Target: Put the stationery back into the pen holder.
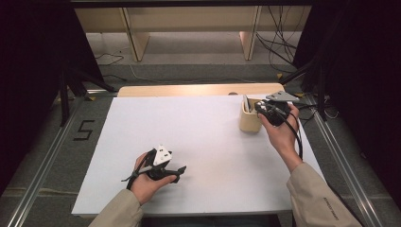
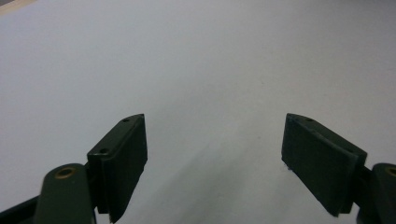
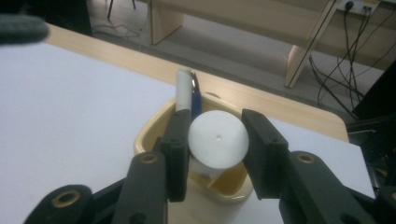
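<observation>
A cream cup (image 1: 249,120) stands at the back right of the white table. My right gripper (image 1: 262,109) hovers just above it. In the right gripper view this gripper (image 3: 217,142) is shut on a white cylinder (image 3: 218,135), whose round end faces the camera above the cup's mouth (image 3: 150,132). A white pen (image 3: 184,88) and a blue pen (image 3: 197,100) stand upright in the cup behind it. My left gripper (image 1: 182,171) rests low near the table's front left. In its own view the left gripper (image 2: 215,154) is open over bare white surface, holding nothing.
A white sheet (image 1: 203,142) covers the table, with a wooden strip (image 1: 189,90) along its far edge. Beyond are wooden shelving legs (image 1: 137,45) and loose cables (image 1: 279,42) on the floor. Dark stands flank both sides.
</observation>
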